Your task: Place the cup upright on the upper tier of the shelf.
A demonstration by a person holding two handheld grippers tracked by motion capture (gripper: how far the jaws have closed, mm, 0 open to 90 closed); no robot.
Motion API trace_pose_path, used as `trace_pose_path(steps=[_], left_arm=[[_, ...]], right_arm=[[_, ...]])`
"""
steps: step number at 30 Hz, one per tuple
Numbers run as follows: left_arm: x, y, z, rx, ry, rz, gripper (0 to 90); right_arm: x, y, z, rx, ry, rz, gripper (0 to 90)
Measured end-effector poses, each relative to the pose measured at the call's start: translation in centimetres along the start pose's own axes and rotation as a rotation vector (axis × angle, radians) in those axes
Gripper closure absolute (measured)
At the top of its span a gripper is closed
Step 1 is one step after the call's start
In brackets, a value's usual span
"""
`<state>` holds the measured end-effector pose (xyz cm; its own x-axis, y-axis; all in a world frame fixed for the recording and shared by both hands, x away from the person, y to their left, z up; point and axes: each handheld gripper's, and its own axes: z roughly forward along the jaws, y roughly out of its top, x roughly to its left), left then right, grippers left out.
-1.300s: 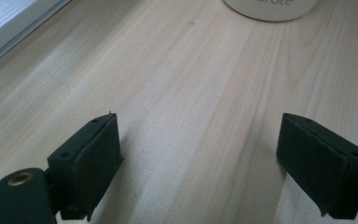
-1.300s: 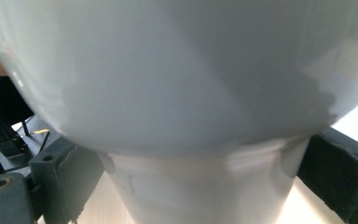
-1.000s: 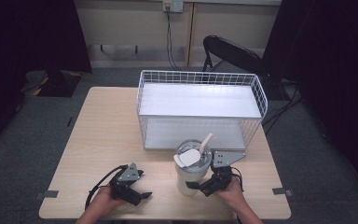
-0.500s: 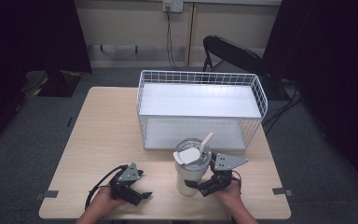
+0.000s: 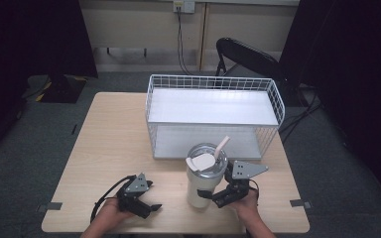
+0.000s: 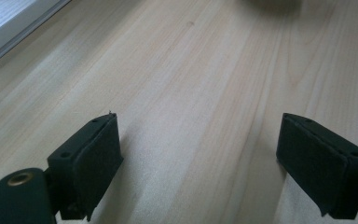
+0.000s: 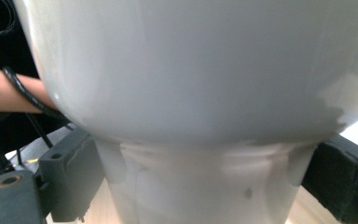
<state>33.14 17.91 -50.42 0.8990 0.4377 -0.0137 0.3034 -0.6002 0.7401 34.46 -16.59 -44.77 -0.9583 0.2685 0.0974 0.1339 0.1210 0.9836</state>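
At the table's (image 5: 109, 144) near edge the left gripper (image 5: 146, 207) rests with jaws spread wide over bare wood; just right of it the right gripper (image 5: 209, 196) clasps the narrow base of the white tumbler (image 5: 202, 184), lidded, with straw, no readable lettering; behind stands the white wire basket (image 5: 213, 115).

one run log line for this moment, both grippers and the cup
left gripper: open, low over bare table | right gripper: jaws around white tumbler narrow base, contact unclear | tumbler: upright, lid and straw on, in front of wire basket
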Motion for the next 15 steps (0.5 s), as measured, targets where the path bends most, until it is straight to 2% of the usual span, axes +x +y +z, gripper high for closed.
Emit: trace_pose_path(steps=[4, 15], left_arm=[[0.0, 0.0, 0.0, 0.0, 0.0, 0.0, 13.0], [0.0, 0.0, 0.0, 0.0, -0.001, 0.0, 13.0]], right_arm=[[0.0, 1.1, -0.4, -0.025, -0.004, 0.001, 9.4], [-0.7, 3.7, -1.8, -0.012, -0.048, -0.017, 9.5]])
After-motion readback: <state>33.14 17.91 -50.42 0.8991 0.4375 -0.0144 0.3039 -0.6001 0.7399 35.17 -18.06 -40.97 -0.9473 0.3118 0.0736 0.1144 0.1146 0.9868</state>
